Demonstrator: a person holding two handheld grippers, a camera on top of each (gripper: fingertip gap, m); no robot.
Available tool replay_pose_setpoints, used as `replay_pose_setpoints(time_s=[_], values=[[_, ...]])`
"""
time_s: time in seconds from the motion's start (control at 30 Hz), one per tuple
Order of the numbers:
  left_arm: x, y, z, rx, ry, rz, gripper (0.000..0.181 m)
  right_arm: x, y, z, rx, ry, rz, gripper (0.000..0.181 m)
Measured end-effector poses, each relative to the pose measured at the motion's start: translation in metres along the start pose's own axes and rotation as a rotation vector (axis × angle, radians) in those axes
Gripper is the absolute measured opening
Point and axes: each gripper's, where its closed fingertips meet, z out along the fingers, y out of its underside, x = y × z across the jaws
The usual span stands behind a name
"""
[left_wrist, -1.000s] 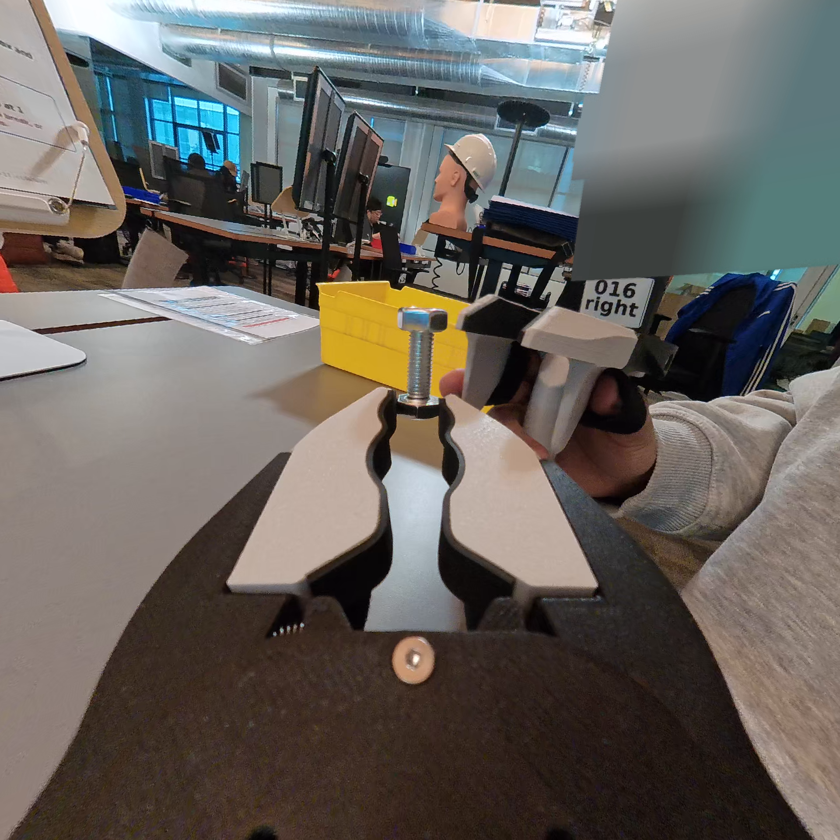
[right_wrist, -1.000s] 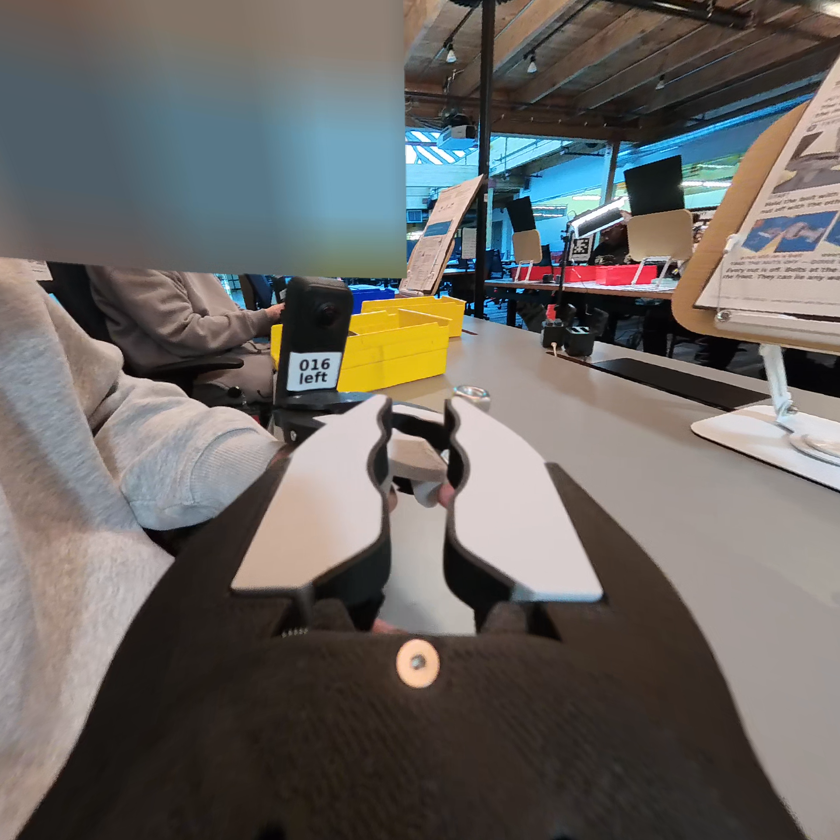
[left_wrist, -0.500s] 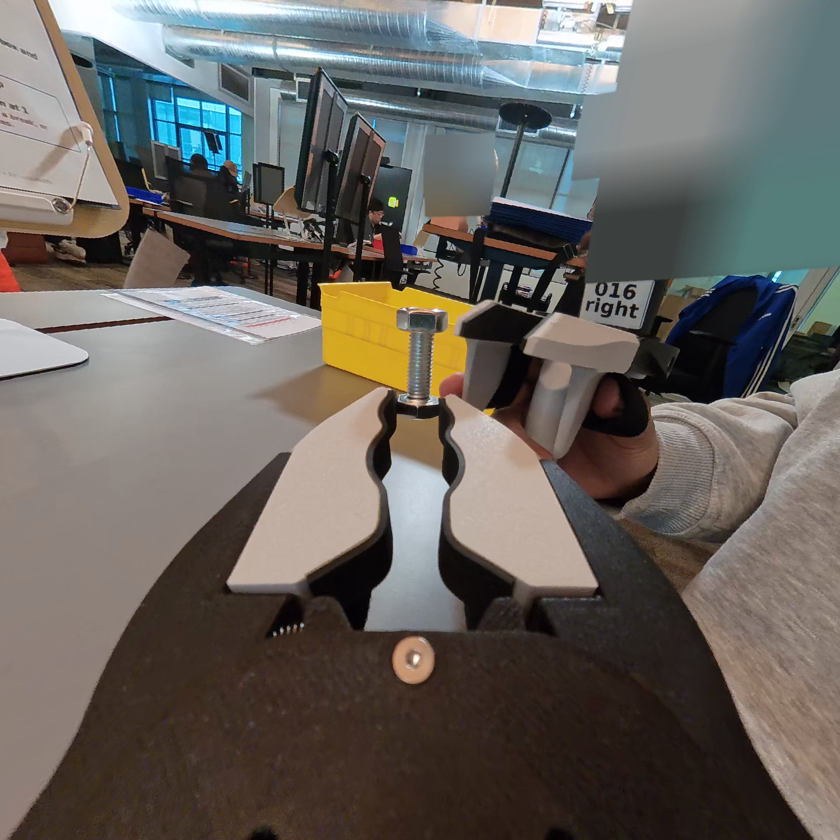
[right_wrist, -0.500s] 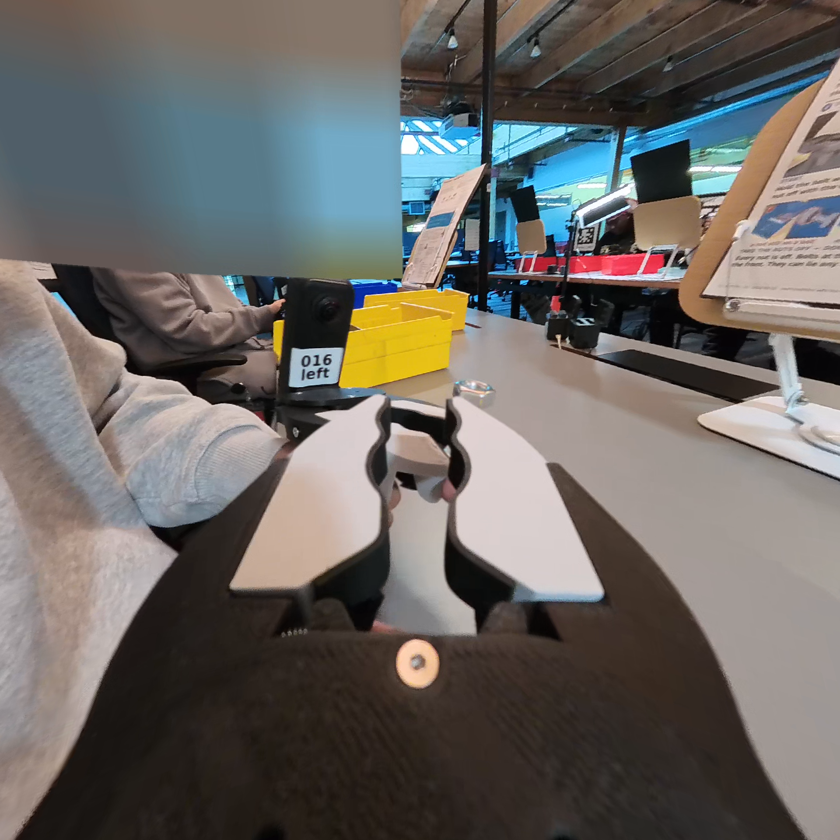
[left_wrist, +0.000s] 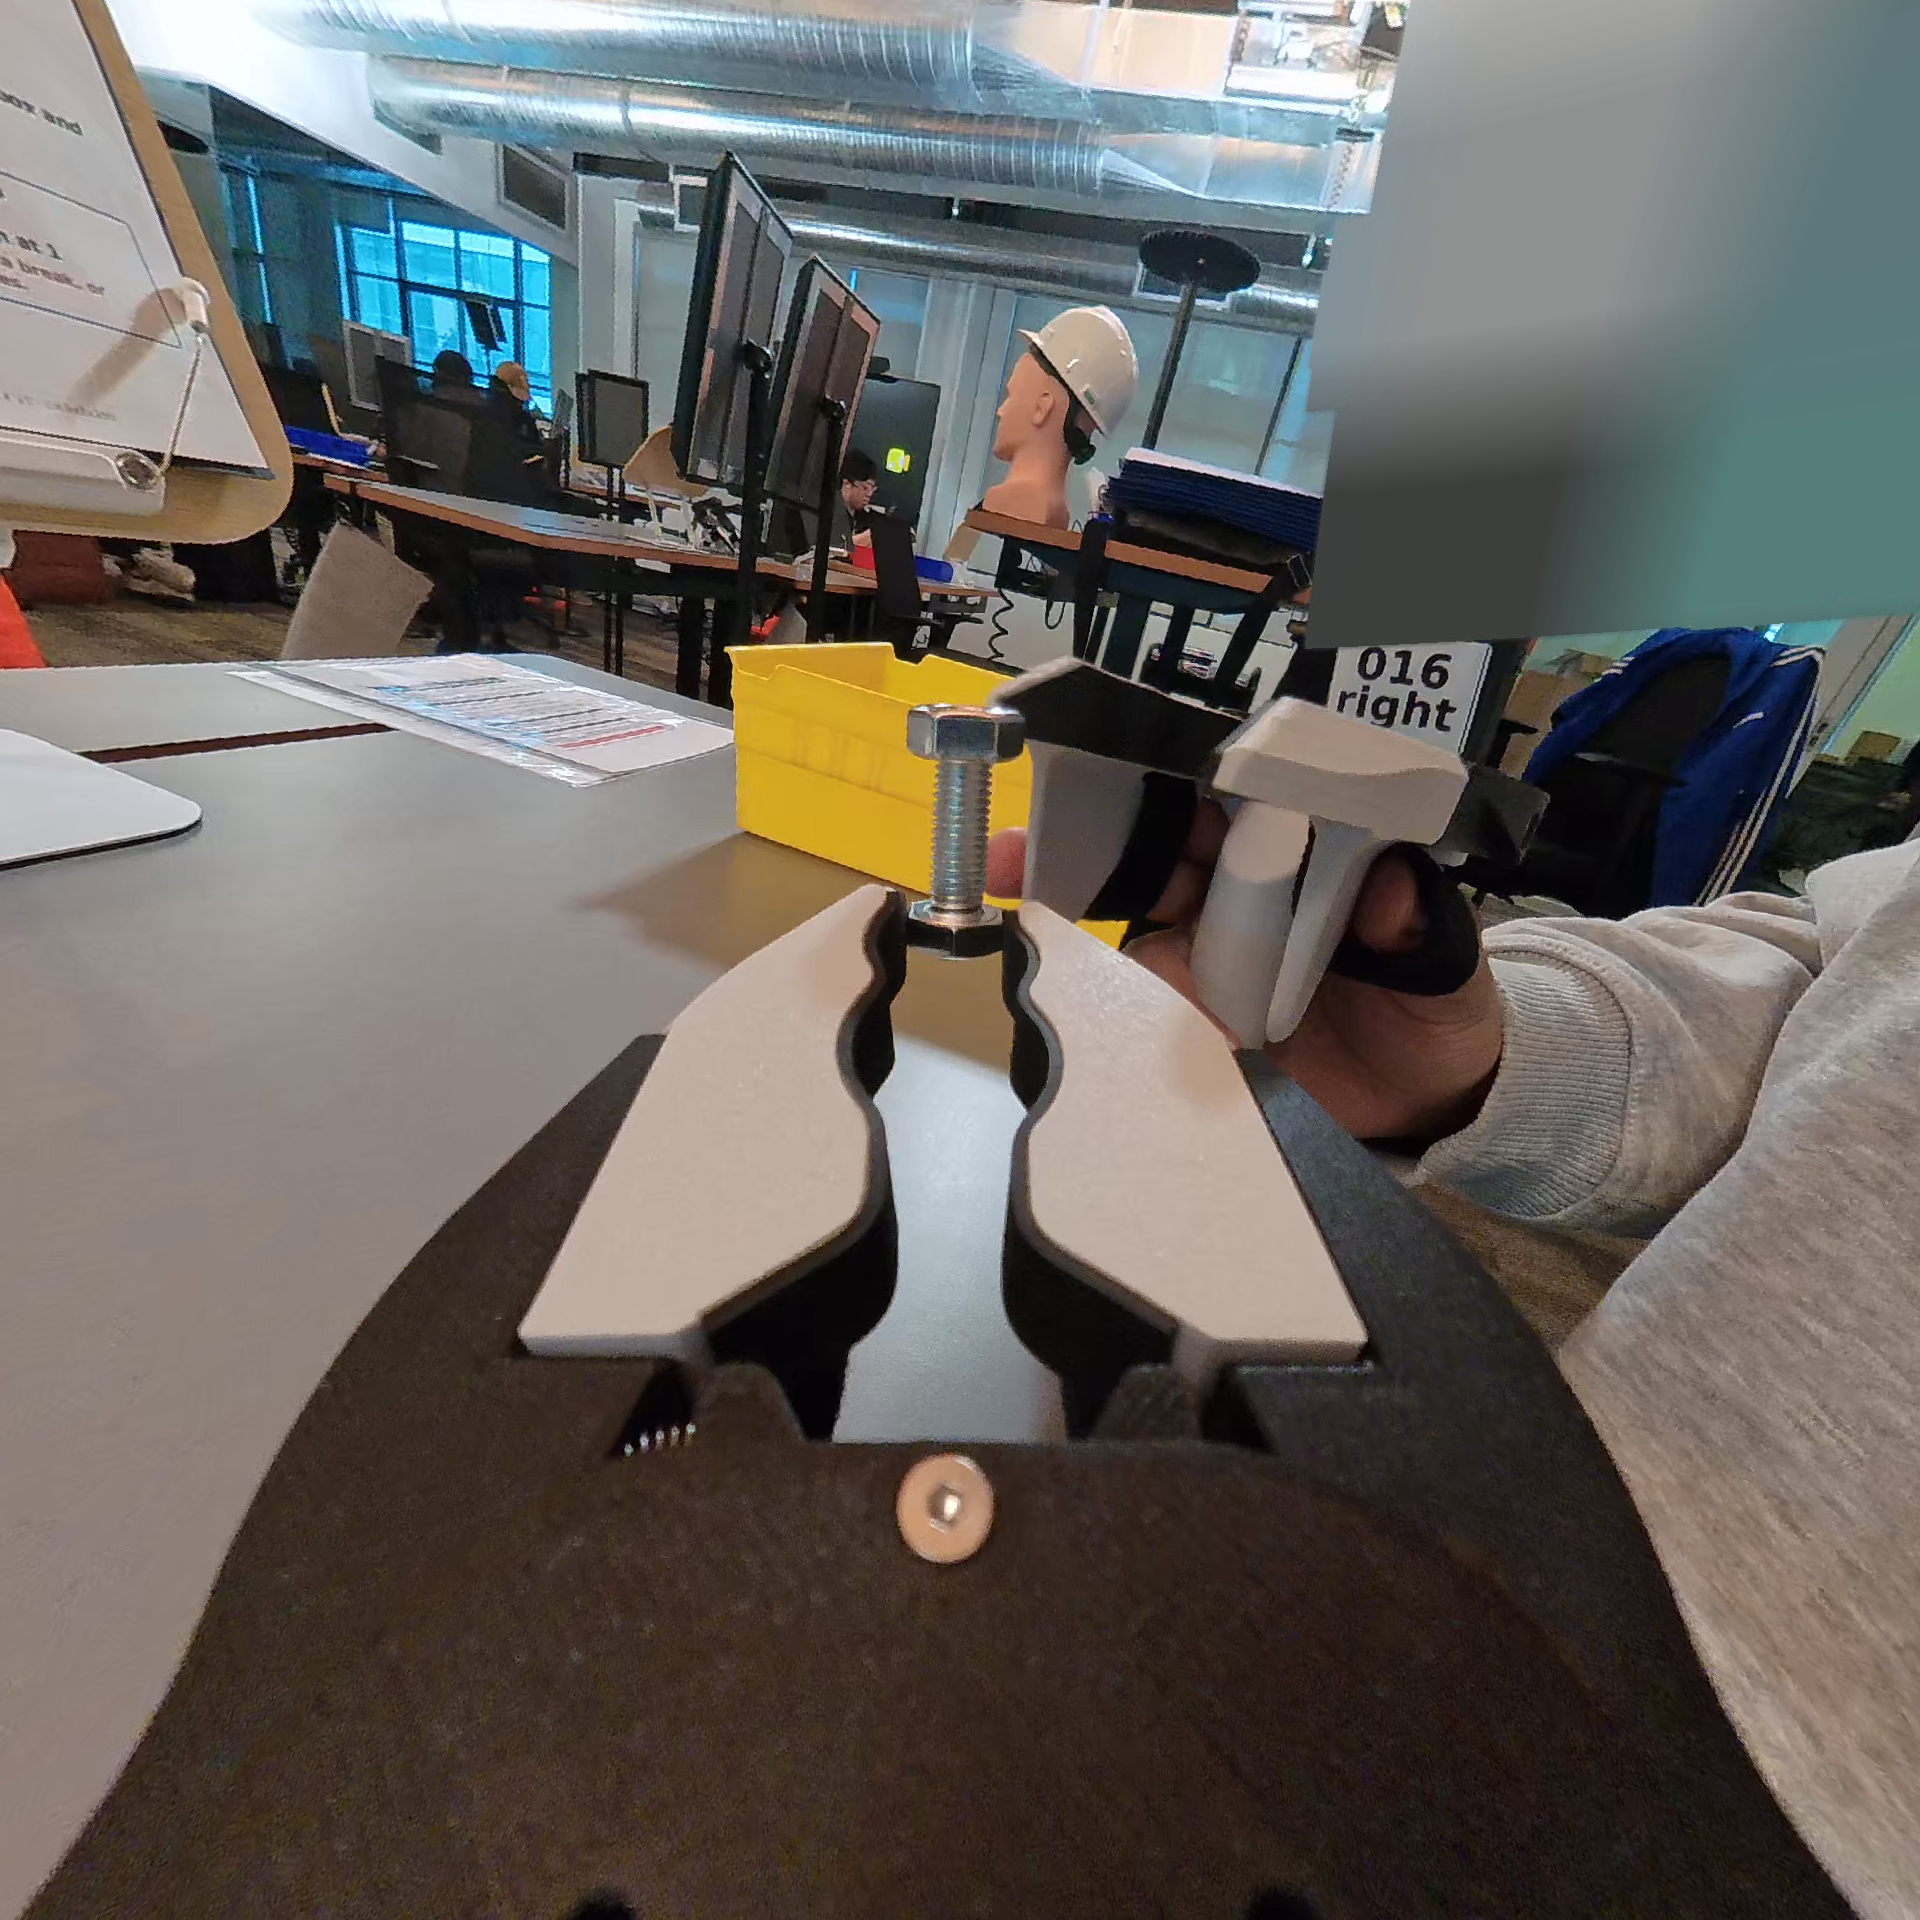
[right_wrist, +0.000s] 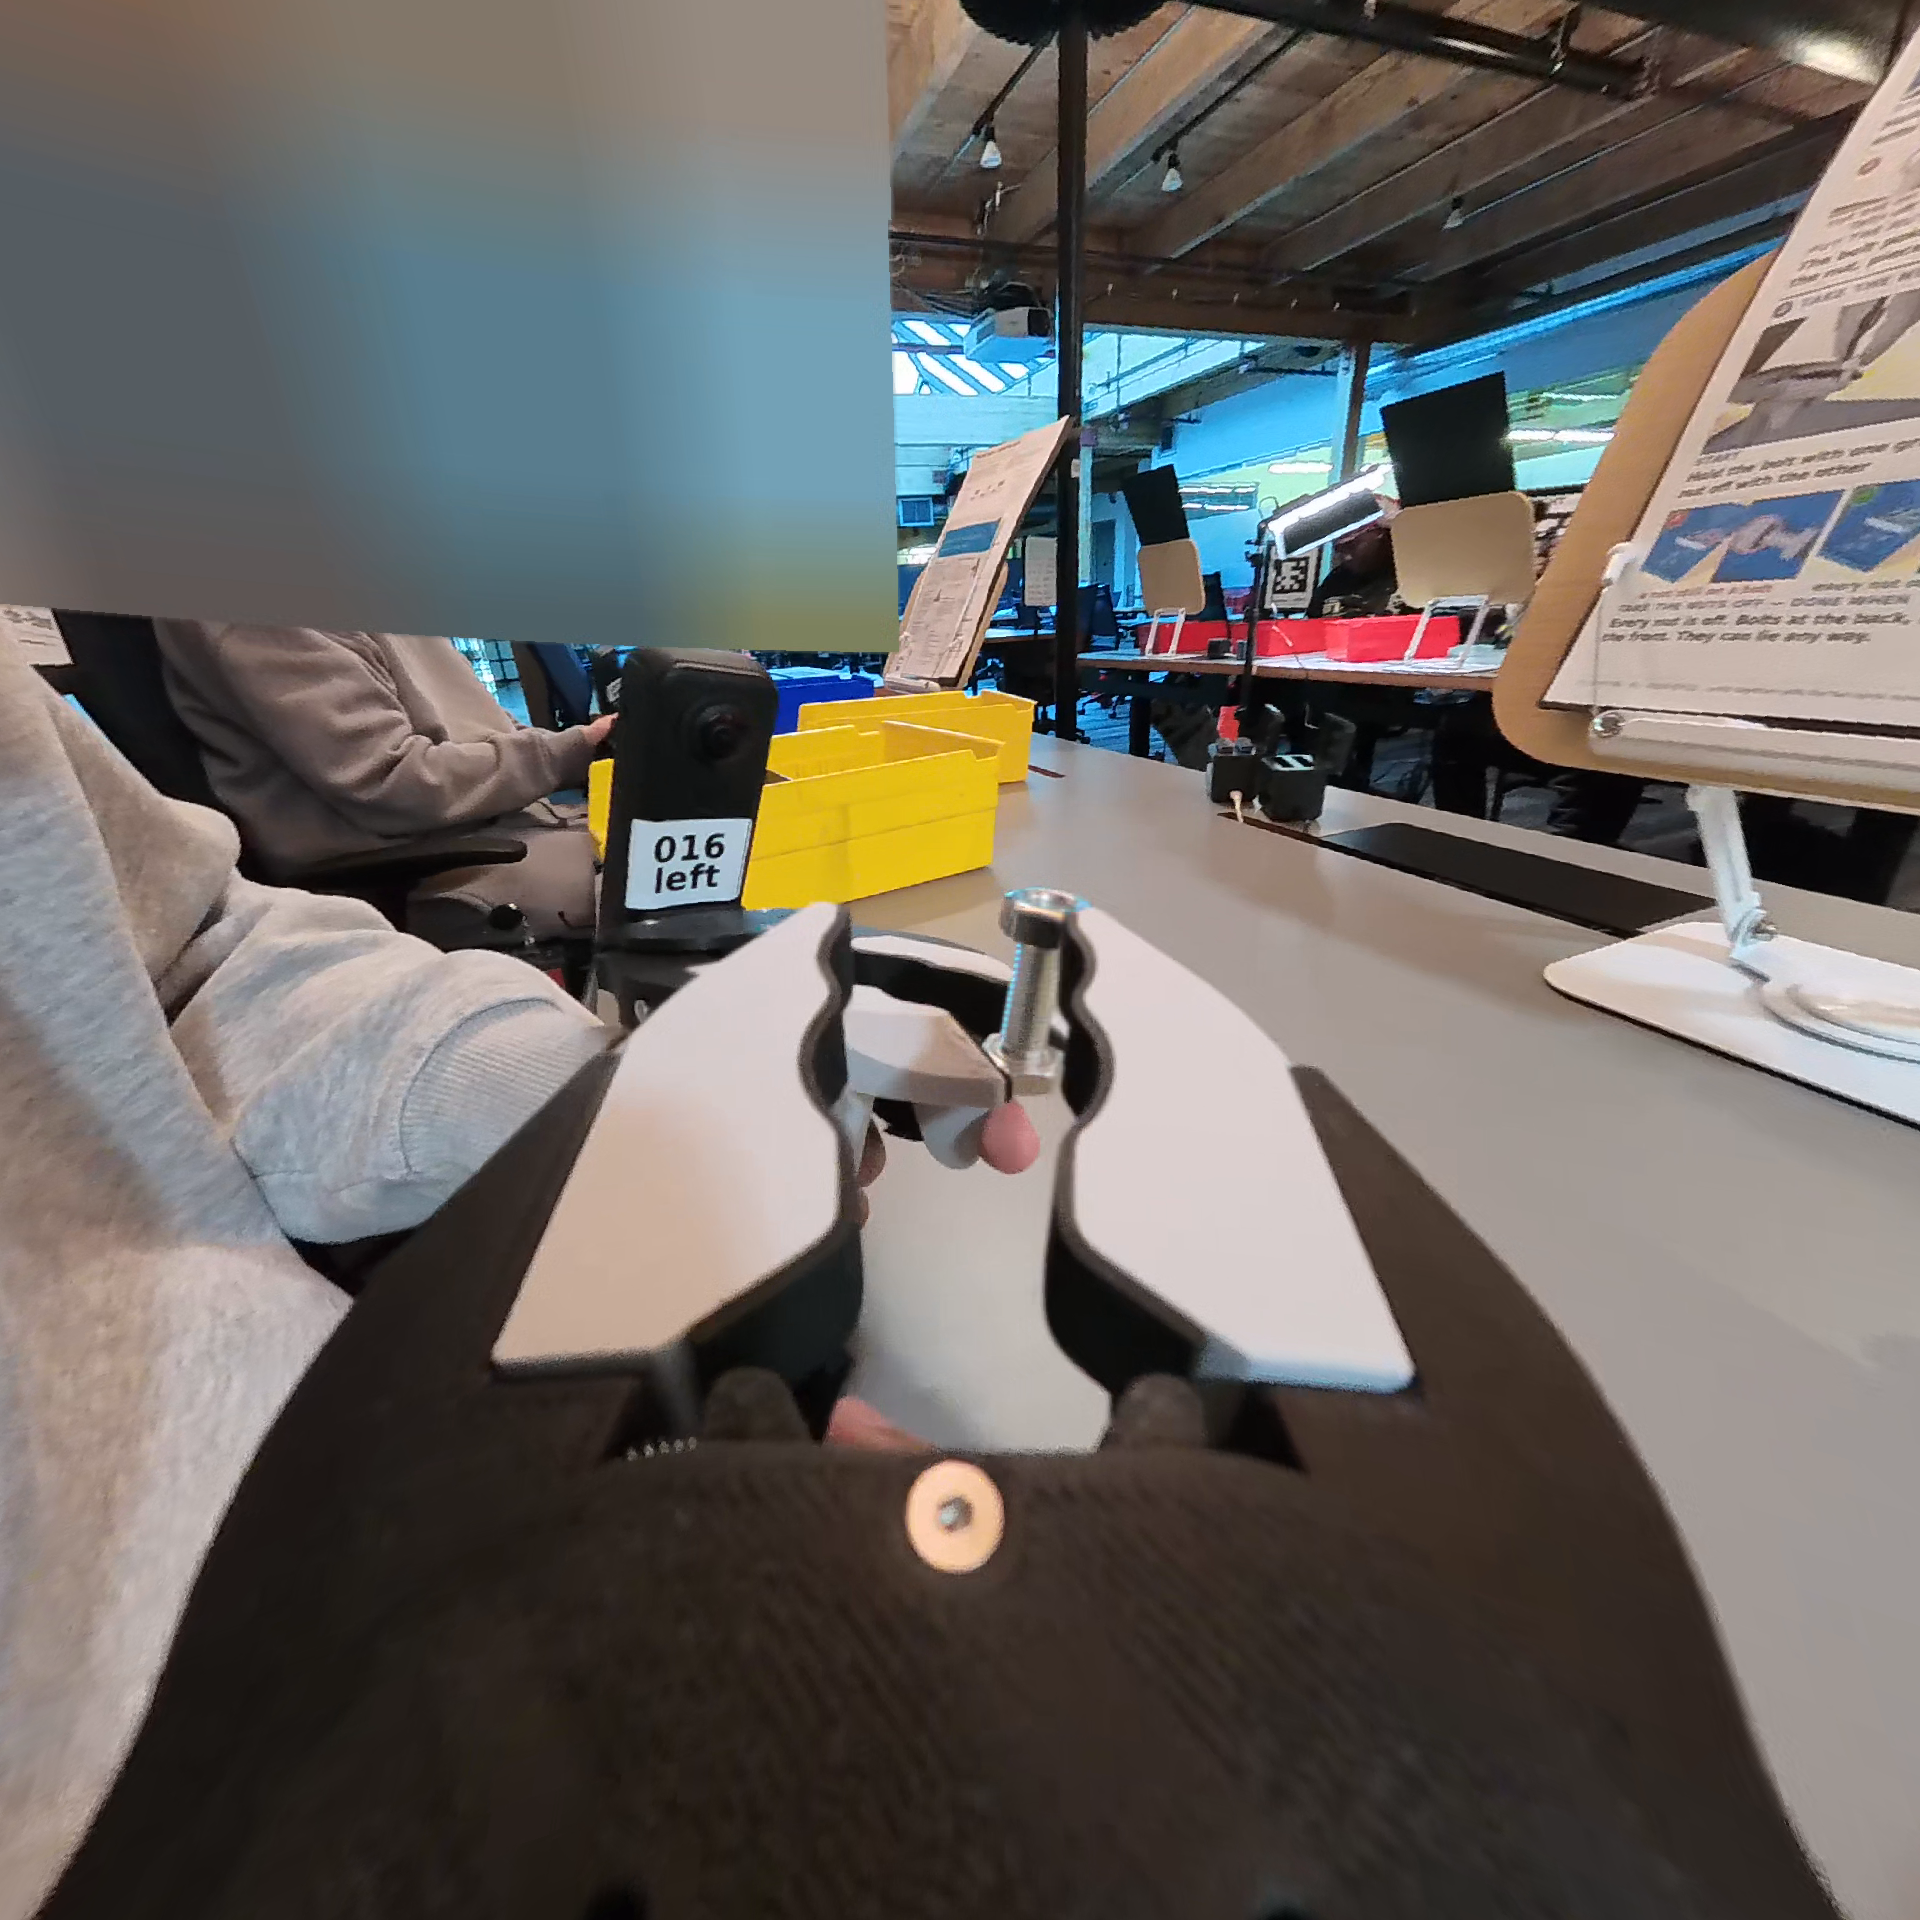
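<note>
Left wrist view: left gripper (left_wrist: 954, 930) pinching a nut (left_wrist: 954, 920) at the fingertips, bolt (left_wrist: 962, 821) standing upright from it, head on top. Right gripper (left_wrist: 1132, 821) just right of the bolt head, yellow bin (left_wrist: 831, 758) beyond the tips.

Right wrist view: right gripper (right_wrist: 961, 971) spread wide, bolt (right_wrist: 1034, 982) rising between the tips, nearer the right finger, touching neither as far as visible. Left gripper (right_wrist: 1023, 1075) clamped low on the bolt's base. Risk: closing off-centre, shoving the bolt sideways, tilting it in a narrow nut grip.
</note>
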Motion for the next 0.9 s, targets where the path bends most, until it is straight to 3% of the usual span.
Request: replay_pose_setpoints(time_s=[0.13,0.33,0.5,0.67,0.9], values=[[0.0001,0.0002,0.0001,-0.001,0.001,0.0,0.018,-0.0003,0.0032,0.0017,-0.012,-0.005,0.007,0.043],[-0.0005,-0.0001,-0.0002,0.001,-0.001,-0.003,0.018,-0.0003,0.0032,0.0006,-0.02,0.001,-0.027,0.029],[0.0002,0.0,0.0001,0.0,0.002,-0.002,0.018,0.0045,0.0034,0.0013,-0.012,0.027,-0.021,0.039],[-0.0005,-0.0003,-0.0001,0.002,0.0,-0.006,0.018,-0.0025,0.0034,0.0012,-0.02,-0.009,-0.028,0.029],[0.0006,0.0002,0.0003,-0.001,0.003,-0.002,0.018,0.0006,0.0051,0.0027,-0.02,0.003,-0.004,0.04]])
